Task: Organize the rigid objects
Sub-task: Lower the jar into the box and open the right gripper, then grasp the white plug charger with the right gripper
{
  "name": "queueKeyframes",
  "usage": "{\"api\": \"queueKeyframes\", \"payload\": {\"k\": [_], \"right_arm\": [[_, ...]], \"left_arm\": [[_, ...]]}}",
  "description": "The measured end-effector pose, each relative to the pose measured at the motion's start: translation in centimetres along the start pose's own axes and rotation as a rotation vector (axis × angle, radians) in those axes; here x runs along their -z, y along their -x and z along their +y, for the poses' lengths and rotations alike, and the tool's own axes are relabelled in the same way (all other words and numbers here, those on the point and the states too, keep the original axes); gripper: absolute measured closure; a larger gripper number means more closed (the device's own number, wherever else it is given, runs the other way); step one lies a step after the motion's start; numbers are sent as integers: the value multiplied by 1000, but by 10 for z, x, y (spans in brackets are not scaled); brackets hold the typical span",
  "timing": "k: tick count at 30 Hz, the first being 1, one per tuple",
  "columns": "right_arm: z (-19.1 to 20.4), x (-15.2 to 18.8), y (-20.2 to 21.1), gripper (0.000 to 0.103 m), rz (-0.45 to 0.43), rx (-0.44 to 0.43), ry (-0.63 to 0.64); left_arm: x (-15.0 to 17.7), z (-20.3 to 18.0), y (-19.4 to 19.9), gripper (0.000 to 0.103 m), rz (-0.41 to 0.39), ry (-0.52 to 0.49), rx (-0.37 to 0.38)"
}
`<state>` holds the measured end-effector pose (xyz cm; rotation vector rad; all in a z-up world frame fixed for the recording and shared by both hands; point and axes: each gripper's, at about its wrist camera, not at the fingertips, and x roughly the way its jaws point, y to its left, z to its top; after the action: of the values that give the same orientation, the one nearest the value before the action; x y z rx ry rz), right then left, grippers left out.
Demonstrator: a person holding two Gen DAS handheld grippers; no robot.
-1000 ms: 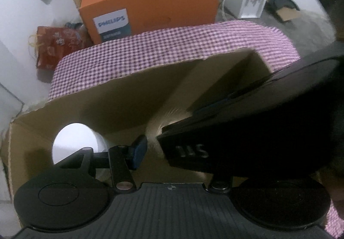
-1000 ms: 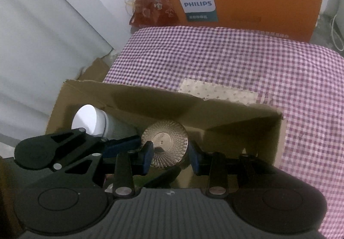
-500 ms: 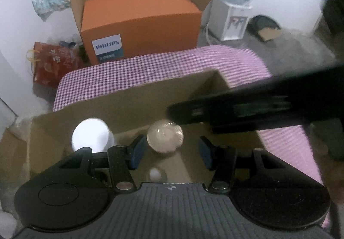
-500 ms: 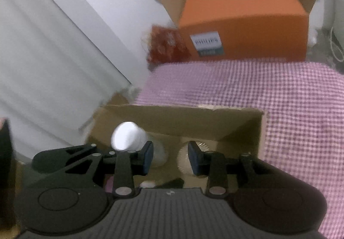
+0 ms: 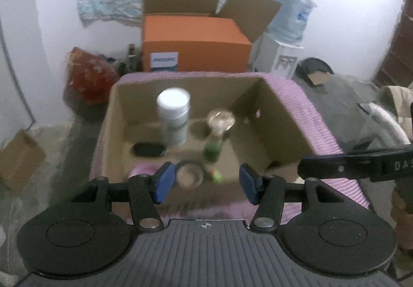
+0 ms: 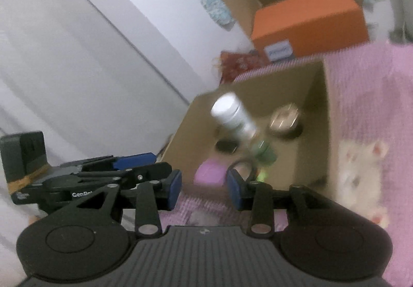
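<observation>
— Which step are we at?

— Between items, I'd judge. Both tools hang above the near rim of the cardboard box (image 5: 260, 116) on the checked cloth (image 5: 315, 116), and neither carries anything. The left gripper (image 5: 204, 183) has its blue pads spreading, with only air between them; the box floor shows through the gap. The right gripper (image 6: 204, 183) is the same — jaws easing apart, nothing pinched.

— And the objects?

— Inside the box. A white-capped bottle (image 5: 173, 116) stands upright toward the back left. Just beside it, to the right, a gold-lidded bottle (image 5: 219, 129) with a greenish body. A flat dark thing (image 5: 149, 149) lies in front of the white bottle. Nearer the front there's a clear round ring or lid (image 5: 189, 175), a small green bit (image 5: 218, 176), and something pink (image 6: 209, 173) by the near wall. The frames are blurred, so I won't name those small ones more closely.

— So the box is filling. What does the next move call for?

— Probably a fresh pick, though I see no loose item waiting on the cloth in either view; a pale patch (image 6: 361, 171) on the cloth in the right view is too smeared to read. The hands would need to settle first, then find the next target. If instead it's tidying inside the box, the tall bottles look easy to knock over — so come in from above, clear of their caps.
</observation>
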<state>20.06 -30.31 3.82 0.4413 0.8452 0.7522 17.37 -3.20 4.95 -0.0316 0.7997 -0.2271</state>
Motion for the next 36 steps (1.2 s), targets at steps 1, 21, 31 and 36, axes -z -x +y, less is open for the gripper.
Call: {"api": "queueKeyframes", "payload": {"k": [1,21,31,36], "right_arm": [[1,9,-5,61,13,-8,-14],[11,58,-127,61,251,60,-105],[20,58,-163,61,316,109,-62],[22,60,-175,61,333,142,-35]], "left_arm": [[9,3,2,46,-4,10,-9],[105,-2,-60,43,8,-56,-129],[112,4,-76,54,28,-30,-152],[113,8,-80,63,42,-4,-142]]}}
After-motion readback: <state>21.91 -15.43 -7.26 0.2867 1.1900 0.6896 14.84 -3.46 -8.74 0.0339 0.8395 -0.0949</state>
